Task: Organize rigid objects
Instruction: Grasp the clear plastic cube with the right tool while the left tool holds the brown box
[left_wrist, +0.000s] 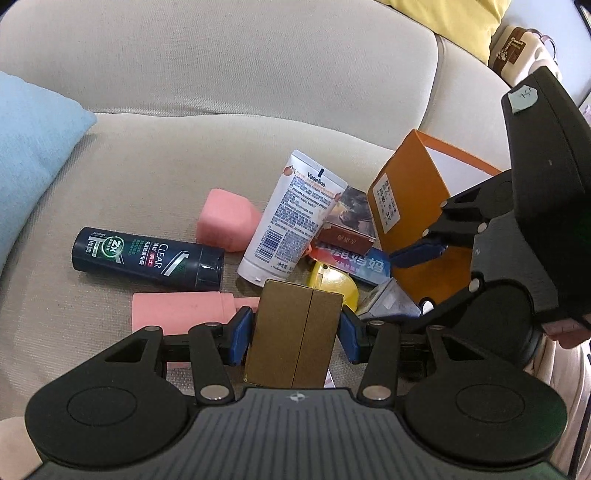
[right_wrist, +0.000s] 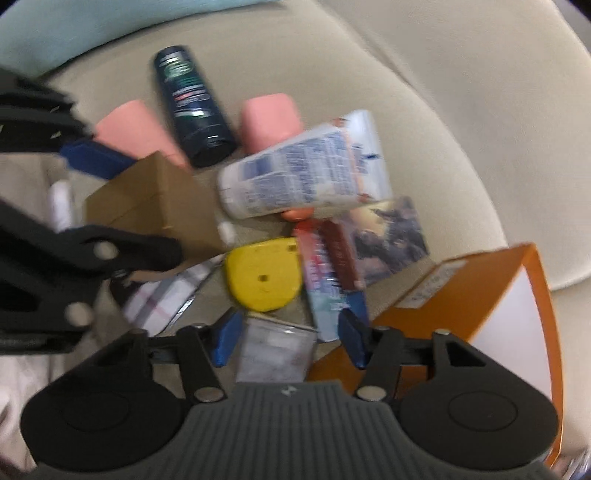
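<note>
Small household items heaped on a beige sofa seat.
A brown cardboard box (left_wrist: 298, 332) stands upright; beyond it lie a dark shampoo bottle (left_wrist: 147, 257), a white Vaseline tube (left_wrist: 291, 218), a yellow case (left_wrist: 334, 286), and a tilted orange box (left_wrist: 410, 206).

Right-wrist view blurred; orange box (right_wrist: 480, 295) cropped.

dark bottle (left_wrist: 147, 258): "CLEAR", "2X" in green badge | white tube (left_wrist: 291, 218): "Vaseline", barcode near cap | orange box (left_wrist: 410, 206): white sticker with printed digits, unreadable | right-wrist view: print too blurred to read
</note>
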